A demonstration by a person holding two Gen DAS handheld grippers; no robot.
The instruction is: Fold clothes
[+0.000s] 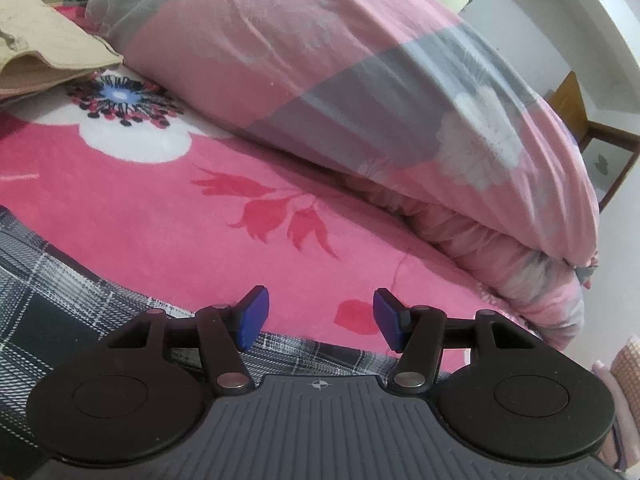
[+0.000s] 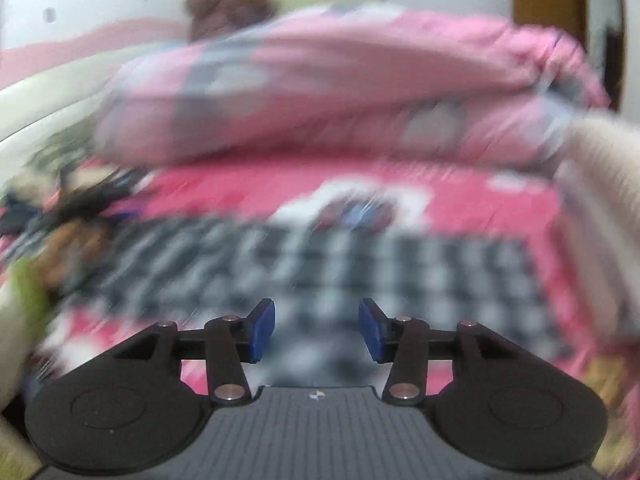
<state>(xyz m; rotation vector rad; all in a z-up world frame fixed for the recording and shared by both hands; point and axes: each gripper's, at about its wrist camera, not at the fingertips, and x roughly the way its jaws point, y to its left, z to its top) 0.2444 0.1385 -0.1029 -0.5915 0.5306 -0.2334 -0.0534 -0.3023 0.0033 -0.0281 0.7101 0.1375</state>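
Looking along my left gripper (image 1: 320, 318), I see its blue pads standing about half apart with nothing between them, and the black-and-white plaid cotton garment (image 1: 60, 280) lying flat on the pink floral fleece blanket (image 1: 168, 208). The plaid cloth runs from the left of that view across under the fingers, its far hem just below the pads, so this tool hangs right over the hem. Further left, by the far left corner of the bed, lies a folded beige cloth (image 1: 44, 48). Behind everything, along the far side of the blanket, sits a bulky pink-and-grey patchwork quilt (image 1: 340, 92), well apart from the plaid.

My right gripper (image 2: 317, 330) is also part-way open and empty. Its view is badly smeared, but the plaid garment (image 2: 320, 272) seems to lie as a broad band crosswise ahead of the fingers, long axis left to right, its near hem just past the tips. To its left is a dark heap of other clothes (image 2: 68, 208); on the right a cream knitted piece (image 2: 600, 208) hangs close to the lens.

I judge both tools are placed to take the near hem; nothing blocks them, though the quilt limits room beyond.
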